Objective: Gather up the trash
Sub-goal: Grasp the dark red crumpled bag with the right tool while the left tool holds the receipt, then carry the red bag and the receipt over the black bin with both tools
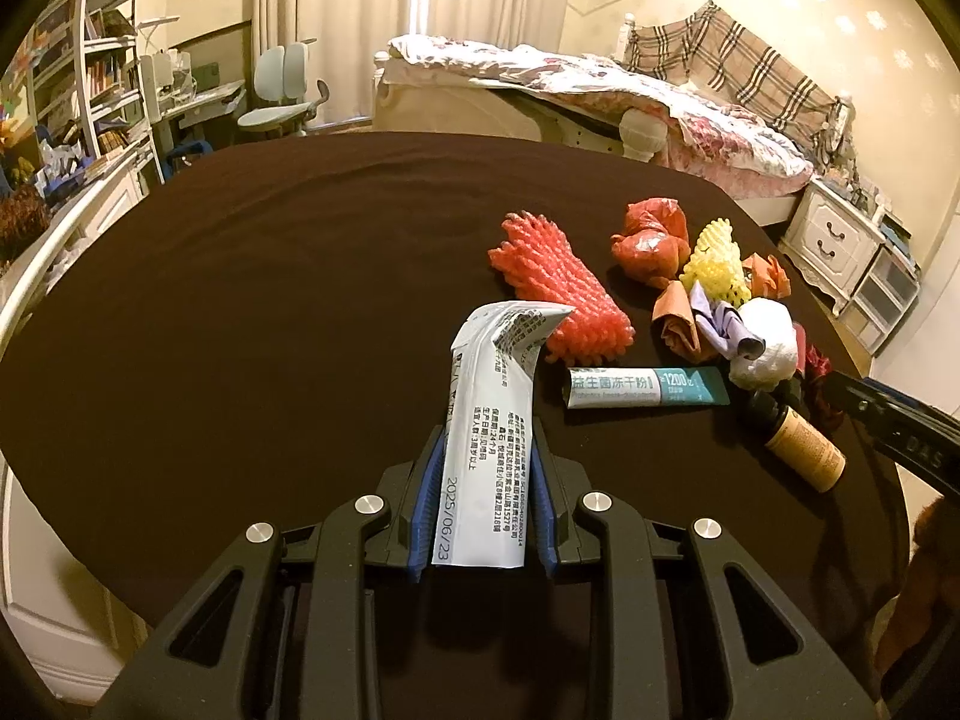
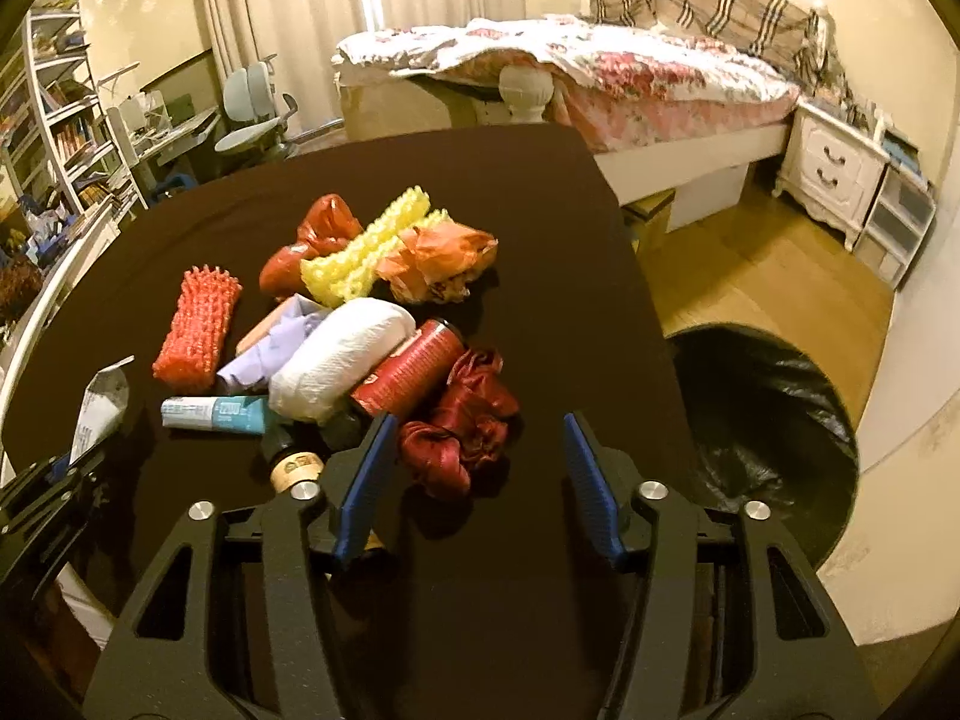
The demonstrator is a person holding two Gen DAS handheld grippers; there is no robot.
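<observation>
Left gripper [image 1: 487,468] clenched on white sachet [image 1: 489,420], lifted clear for binning. Right gripper [image 2: 474,474] released, empty, jaws bracketing dark red wrapper [image 2: 459,426] at near edge of trash pile; bin [image 2: 774,420] right of table [image 2: 540,192].

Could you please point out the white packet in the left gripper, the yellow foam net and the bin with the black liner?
white packet [image 1: 486,420], left wrist view, its printed middle.
yellow foam net [image 2: 366,252], right wrist view, its centre.
bin [image 2: 774,420], right wrist view, its black liner.

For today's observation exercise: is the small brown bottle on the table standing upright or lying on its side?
Lying on its side. The brown bottle rests lengthwise on the dark tablecloth, its label facing up.
</observation>
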